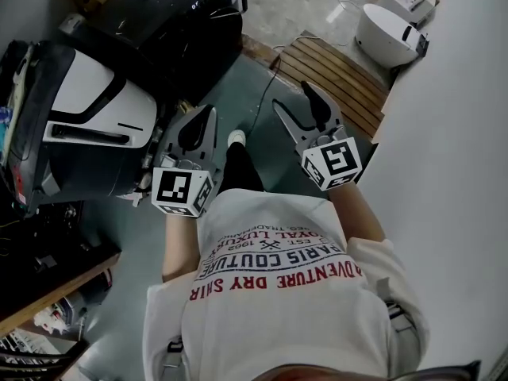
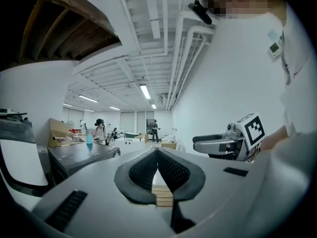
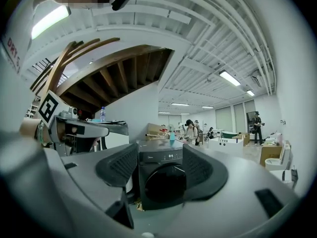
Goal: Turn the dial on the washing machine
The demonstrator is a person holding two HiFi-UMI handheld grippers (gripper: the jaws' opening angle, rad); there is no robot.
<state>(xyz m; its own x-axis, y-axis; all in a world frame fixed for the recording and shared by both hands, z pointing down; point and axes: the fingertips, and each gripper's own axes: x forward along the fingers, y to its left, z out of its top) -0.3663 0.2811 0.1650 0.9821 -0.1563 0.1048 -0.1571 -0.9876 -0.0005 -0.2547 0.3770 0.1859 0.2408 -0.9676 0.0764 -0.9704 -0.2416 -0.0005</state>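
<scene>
A dark front-loading washing machine (image 3: 161,182) stands some way ahead in the right gripper view, framed between the open jaws of my right gripper (image 3: 159,168). Its control strip (image 3: 168,156) shows small lights; I cannot make out a dial. The head view has a dark machine (image 1: 186,10) at the top, far from both grippers. My right gripper (image 1: 290,94) is held in the air with its fingers spread and nothing between them. My left gripper (image 1: 208,111) hangs beside it, shut and empty, and its pads (image 2: 148,170) meet in the left gripper view.
A white-and-black appliance (image 1: 87,125) stands at the left. A wooden slatted platform (image 1: 333,74) lies ahead to the right, with white fixtures (image 1: 389,34) behind it. A white wall (image 1: 444,173) runs along the right. People (image 3: 190,130) stand far back in the hall.
</scene>
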